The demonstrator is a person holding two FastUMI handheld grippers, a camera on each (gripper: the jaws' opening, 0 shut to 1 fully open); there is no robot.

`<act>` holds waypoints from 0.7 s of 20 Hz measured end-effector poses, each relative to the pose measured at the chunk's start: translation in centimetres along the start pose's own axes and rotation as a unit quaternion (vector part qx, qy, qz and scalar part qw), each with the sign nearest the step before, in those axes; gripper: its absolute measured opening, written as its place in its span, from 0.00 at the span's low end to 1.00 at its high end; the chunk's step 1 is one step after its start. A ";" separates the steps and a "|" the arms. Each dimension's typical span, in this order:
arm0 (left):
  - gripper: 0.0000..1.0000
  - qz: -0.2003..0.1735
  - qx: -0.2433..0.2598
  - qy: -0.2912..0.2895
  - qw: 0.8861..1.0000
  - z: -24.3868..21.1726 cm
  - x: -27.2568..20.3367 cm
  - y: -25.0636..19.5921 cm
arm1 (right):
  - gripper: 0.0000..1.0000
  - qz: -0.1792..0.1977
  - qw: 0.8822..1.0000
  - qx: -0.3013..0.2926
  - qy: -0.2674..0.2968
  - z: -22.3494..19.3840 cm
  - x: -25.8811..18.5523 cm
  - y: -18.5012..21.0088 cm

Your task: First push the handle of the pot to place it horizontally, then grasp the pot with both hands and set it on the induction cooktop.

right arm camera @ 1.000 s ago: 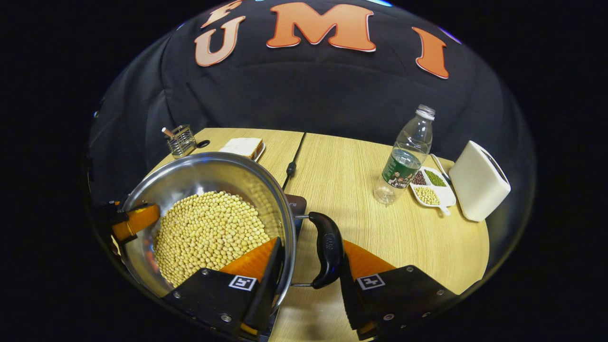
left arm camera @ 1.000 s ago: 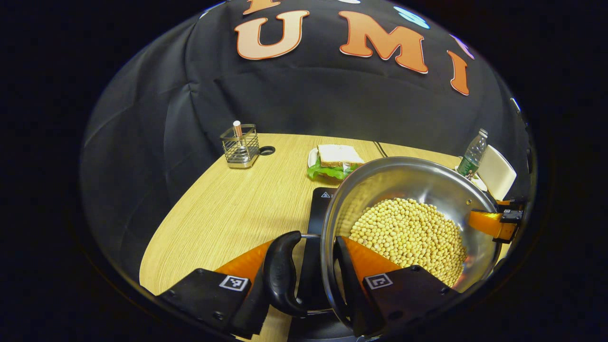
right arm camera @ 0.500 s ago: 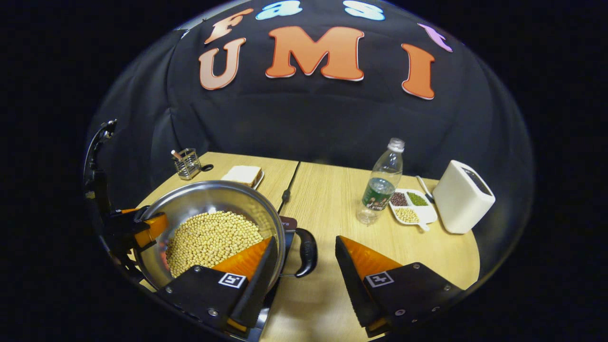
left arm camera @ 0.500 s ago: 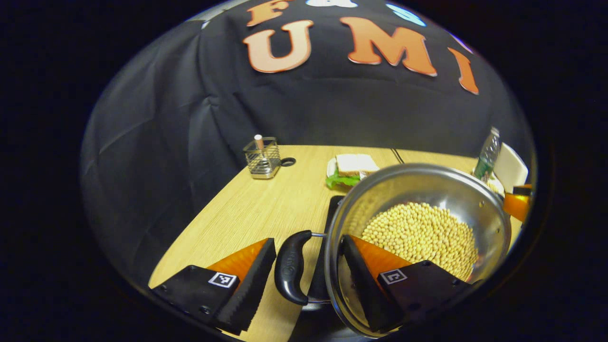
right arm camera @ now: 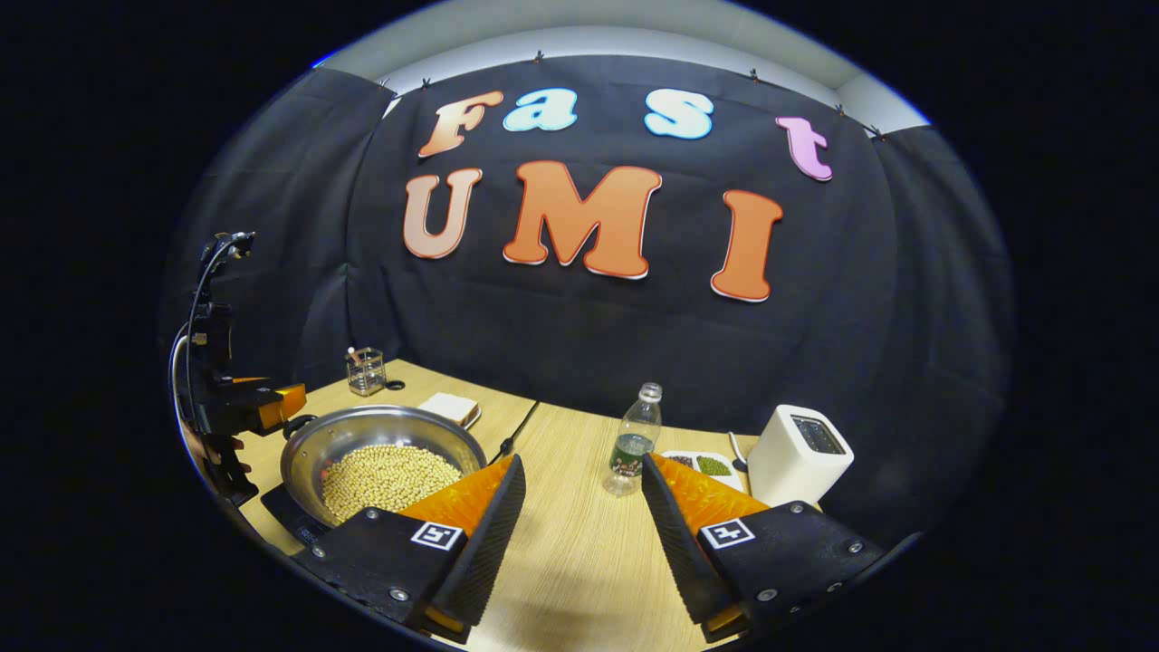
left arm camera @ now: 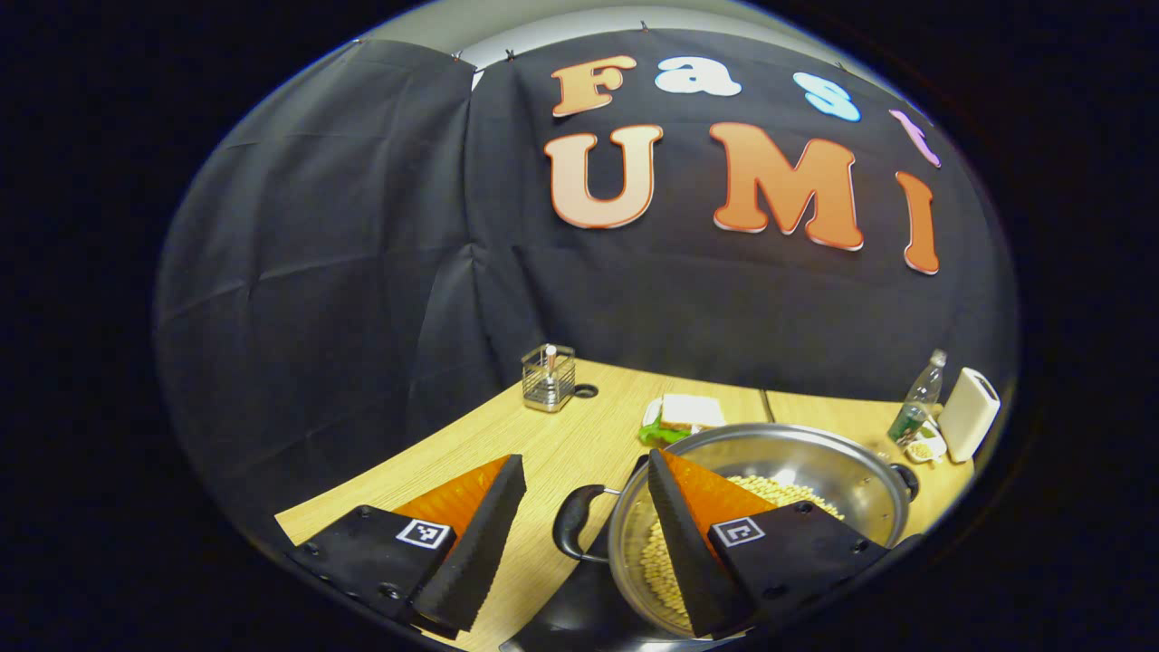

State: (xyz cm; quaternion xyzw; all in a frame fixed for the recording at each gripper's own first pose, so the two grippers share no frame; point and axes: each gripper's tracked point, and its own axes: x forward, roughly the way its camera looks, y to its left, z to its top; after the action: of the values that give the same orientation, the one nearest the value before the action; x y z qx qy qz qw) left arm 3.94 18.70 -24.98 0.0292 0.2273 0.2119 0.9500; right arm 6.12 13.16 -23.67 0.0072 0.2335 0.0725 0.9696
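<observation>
A steel pot (left arm camera: 815,462) holding yellow beans (left arm camera: 770,491) sits on the black induction cooktop (left arm camera: 579,608). Its black side handle (left arm camera: 572,534) lies low between my left gripper's (left arm camera: 586,462) fingers, below and beyond them, and the gripper is open and touches nothing. In the right gripper view the pot (right arm camera: 362,433) and cooktop (right arm camera: 288,507) are at the lower left, off to the side of my right gripper (right arm camera: 581,464), which is open and holds nothing. The left gripper (right arm camera: 272,404) hangs just left of the pot there, held by a hand (right arm camera: 217,450).
On the wooden table (right arm camera: 579,561) stand a water bottle (right arm camera: 634,441), a white box-shaped appliance (right arm camera: 801,453) and a small dish of beans (right arm camera: 706,465). Farther back are a sandwich on a plate (left arm camera: 688,412) and a wire holder (left arm camera: 548,378). A black cable (right arm camera: 516,435) runs behind the pot.
Both grippers opened off the pot's side handles and drew back and upward. The pot stays on the cooktop, now farther off in both views.
</observation>
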 end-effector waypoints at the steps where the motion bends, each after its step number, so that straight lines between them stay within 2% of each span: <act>1: 0.90 -0.019 -0.003 -0.012 1.000 0.8 -1.2 -1.1 | 0.81 0.001 1.000 0.000 -0.026 1.2 -0.6 -0.5; 4: 0.90 -0.039 -0.019 -0.054 0.998 3.4 -3.9 -2.6 | 0.82 -0.027 0.997 -0.009 -0.071 2.9 -2.2 -3.5; 6: 0.89 -0.088 -0.032 -0.052 0.994 4.0 -5.7 -5.5 | 0.82 -0.032 0.996 -0.011 -0.088 3.9 -3.6 -4.5; 7: 0.91 -0.100 -0.028 -0.053 0.993 4.0 -6.8 -6.6 | 0.82 -0.033 0.995 -0.010 -0.093 4.3 -4.3 -5.1; 10: 0.89 -0.108 -0.024 -0.094 0.989 6.5 -9.2 -8.1 | 0.82 -0.036 0.993 -0.002 -0.110 5.4 -5.6 -6.8; 14: 0.92 -0.121 -0.022 -0.154 0.980 10.7 -14.2 -10.1 | 0.82 -0.036 0.991 0.014 -0.131 6.6 -7.6 -8.6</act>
State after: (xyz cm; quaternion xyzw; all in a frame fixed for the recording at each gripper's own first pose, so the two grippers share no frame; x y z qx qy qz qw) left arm 1.12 4.08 -11.00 0.0125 0.0758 0.0935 0.9926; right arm 3.62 3.68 -14.73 0.0221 0.1051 0.0327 0.9937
